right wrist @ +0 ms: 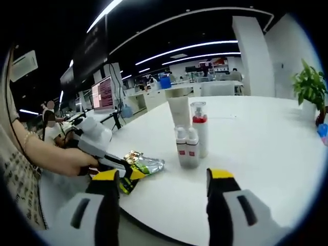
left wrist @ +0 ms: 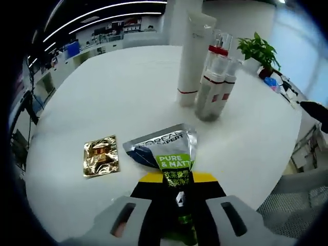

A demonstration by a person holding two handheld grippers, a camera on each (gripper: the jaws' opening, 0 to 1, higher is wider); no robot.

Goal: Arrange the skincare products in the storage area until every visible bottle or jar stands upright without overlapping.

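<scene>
— Where does the tube lie?

— The black-and-green tube (left wrist: 171,164) lies flat on the white table (left wrist: 118,92), near its front edge, crimped silver end pointing toward the middle. The left gripper (left wrist: 179,205) has its jaws pinched on the tube's lower end. In the right gripper view the same tube (right wrist: 141,166) sits right at the rim, with a person's hand (right wrist: 77,161) behind that gripper.

— And the ones standing?

— A tall white tube (left wrist: 193,56), a red-collared pump bottle (left wrist: 218,56) and two small clear bottles (left wrist: 211,92) stand upright in a tight cluster past the centre — touching or nearly so. A gold sachet (left wrist: 101,155) lies flat, just beside the tube and apart from it.

— Open room?

— Broad bare tabletop between the tube and the cluster, and left of it. The right gripper (right wrist: 164,202) hangs at the table's edge, jaws spread wide, holding nothing. A potted plant (left wrist: 259,51) stands at the far rim.
</scene>
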